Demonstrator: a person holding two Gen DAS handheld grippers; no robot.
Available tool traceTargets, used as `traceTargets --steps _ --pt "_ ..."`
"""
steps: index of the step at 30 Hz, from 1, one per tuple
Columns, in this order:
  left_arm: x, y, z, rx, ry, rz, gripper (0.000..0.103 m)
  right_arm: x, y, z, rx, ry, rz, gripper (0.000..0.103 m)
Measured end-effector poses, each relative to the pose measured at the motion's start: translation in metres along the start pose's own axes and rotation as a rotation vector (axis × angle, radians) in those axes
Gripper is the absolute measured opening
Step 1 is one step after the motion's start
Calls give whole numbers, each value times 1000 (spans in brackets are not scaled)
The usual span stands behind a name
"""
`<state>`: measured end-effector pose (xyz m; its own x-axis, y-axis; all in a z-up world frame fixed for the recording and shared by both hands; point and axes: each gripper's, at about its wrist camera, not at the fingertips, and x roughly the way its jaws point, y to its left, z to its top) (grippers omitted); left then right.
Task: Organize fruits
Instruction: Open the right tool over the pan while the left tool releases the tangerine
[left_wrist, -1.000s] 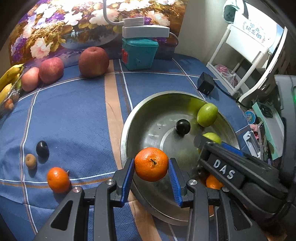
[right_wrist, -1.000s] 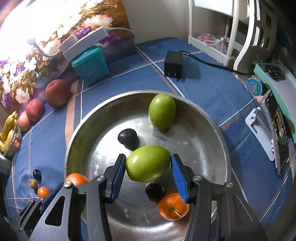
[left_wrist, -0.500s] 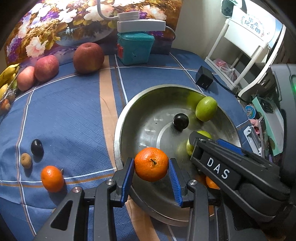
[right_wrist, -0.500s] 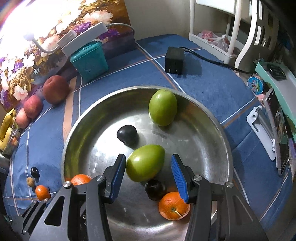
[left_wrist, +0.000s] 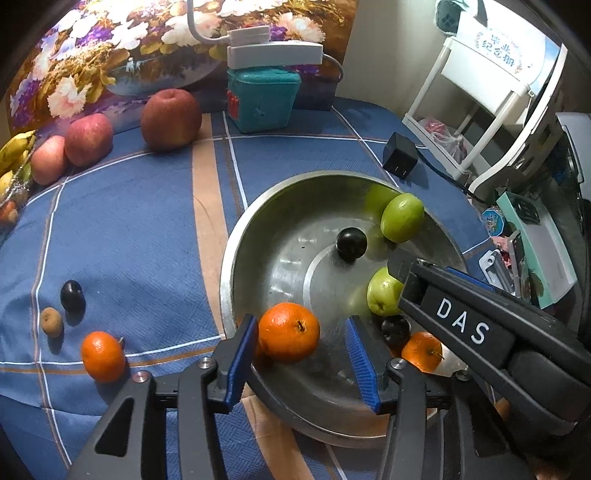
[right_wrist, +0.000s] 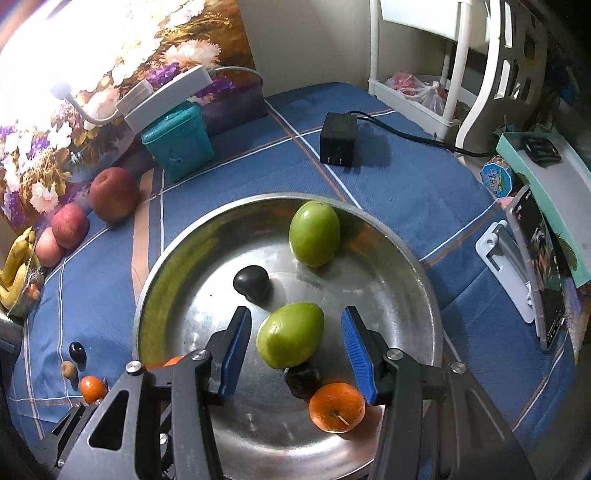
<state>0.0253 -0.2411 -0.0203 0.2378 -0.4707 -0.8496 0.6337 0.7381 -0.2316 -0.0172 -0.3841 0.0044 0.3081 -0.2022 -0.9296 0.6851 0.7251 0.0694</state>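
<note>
Left wrist: left gripper (left_wrist: 301, 354) spread wide, orange (left_wrist: 289, 331) loose in bowl (left_wrist: 236, 254). Right gripper (right_wrist: 293, 349) spread wide, green fruit (right_wrist: 290, 334) loose in bowl.

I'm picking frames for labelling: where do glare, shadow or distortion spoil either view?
Right wrist view: the lamp washes out the flower painting at upper left, and the metal bowl shows soft reflections; the fruit stays sharp. Left wrist view: evenly lit, no blown-out area, a broad shadow on the blue cloth beside the small fruit. Both views: fisheye bending and dark corners.
</note>
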Motion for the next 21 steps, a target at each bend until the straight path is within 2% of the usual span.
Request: traceTargets --steps 9,21 --pt "-13 2 5 -8 -34 4 54 -7 -3 2 9 -12 -7 52" --pt "-23 33 7 -123 -61 44 54 -4 6 -2 -23 12 -9 52"
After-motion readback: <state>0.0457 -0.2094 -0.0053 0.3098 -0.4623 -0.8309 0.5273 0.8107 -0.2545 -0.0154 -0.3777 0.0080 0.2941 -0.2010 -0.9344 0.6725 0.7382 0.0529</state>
